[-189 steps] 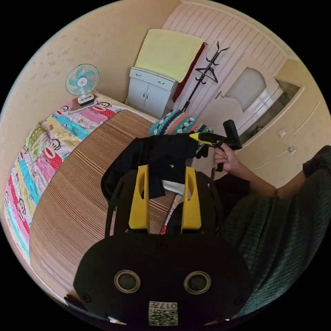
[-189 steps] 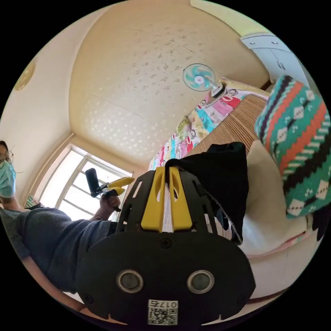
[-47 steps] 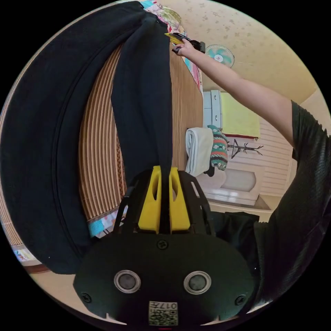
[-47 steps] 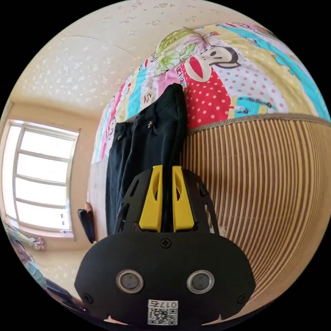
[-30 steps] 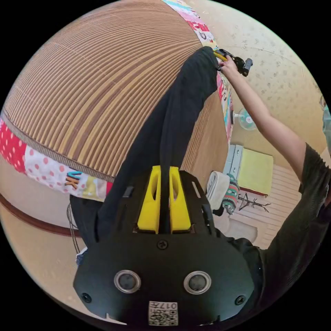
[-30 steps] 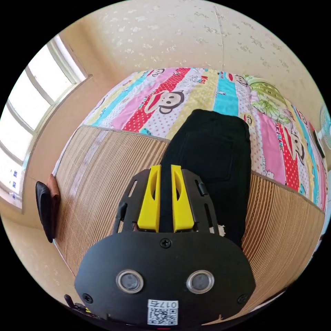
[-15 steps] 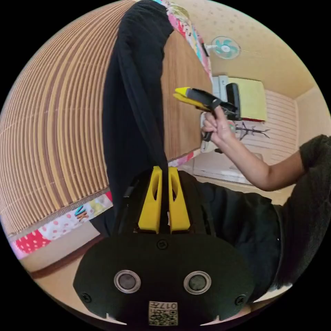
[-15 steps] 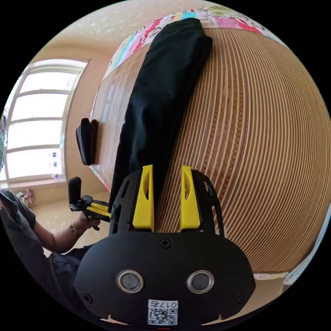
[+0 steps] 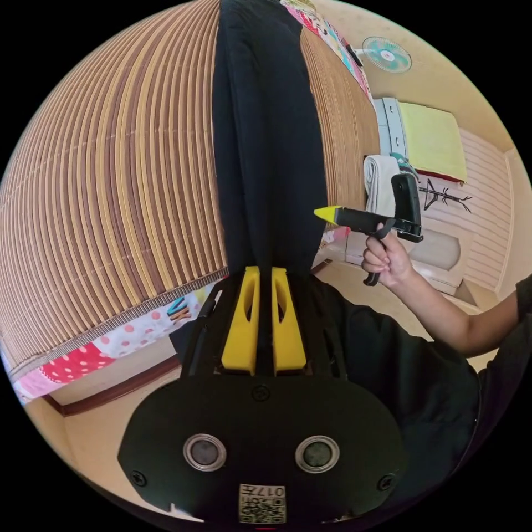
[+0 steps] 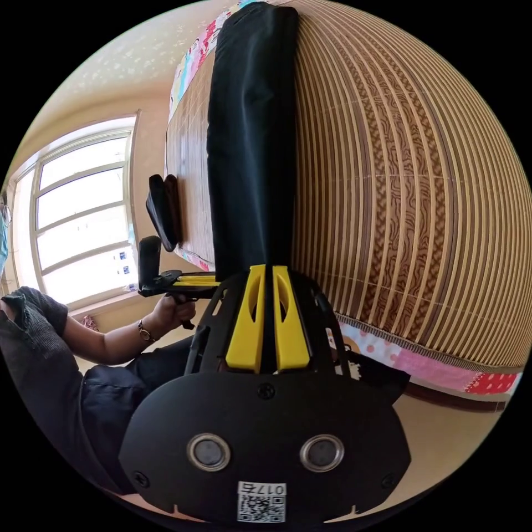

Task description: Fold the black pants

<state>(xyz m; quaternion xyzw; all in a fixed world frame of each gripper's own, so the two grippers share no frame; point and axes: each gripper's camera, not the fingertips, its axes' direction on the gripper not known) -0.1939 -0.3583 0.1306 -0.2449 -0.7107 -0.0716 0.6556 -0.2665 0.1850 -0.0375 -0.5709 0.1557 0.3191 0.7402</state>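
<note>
The black pants [image 9: 266,138] lie stretched out lengthwise on the striped bamboo mat [image 9: 111,194], legs laid together. In the left gripper view, my left gripper [image 9: 260,271] is shut on the leg end at the bed's near edge. The right gripper [image 9: 321,213], held in a hand [image 9: 385,260], touches the same end from the side. In the right gripper view, the pants [image 10: 252,138] run from the top down to my right gripper [image 10: 265,270], whose jaws are shut on the leg end. The left gripper [image 10: 208,280] meets the cloth from the left.
A cartoon-print sheet [image 9: 127,338] shows under the mat [image 10: 415,194] at the bed's edge. A fan [image 9: 387,54], a white cabinet [image 9: 388,127] with a yellow towel and folded clothes [image 9: 379,183] stand beyond. A black object [image 10: 163,210] lies by the window [image 10: 83,221].
The right gripper, open over the pants half a second ago, has come down to the leg end and shut beside the left gripper. The left gripper stays shut on the pants.
</note>
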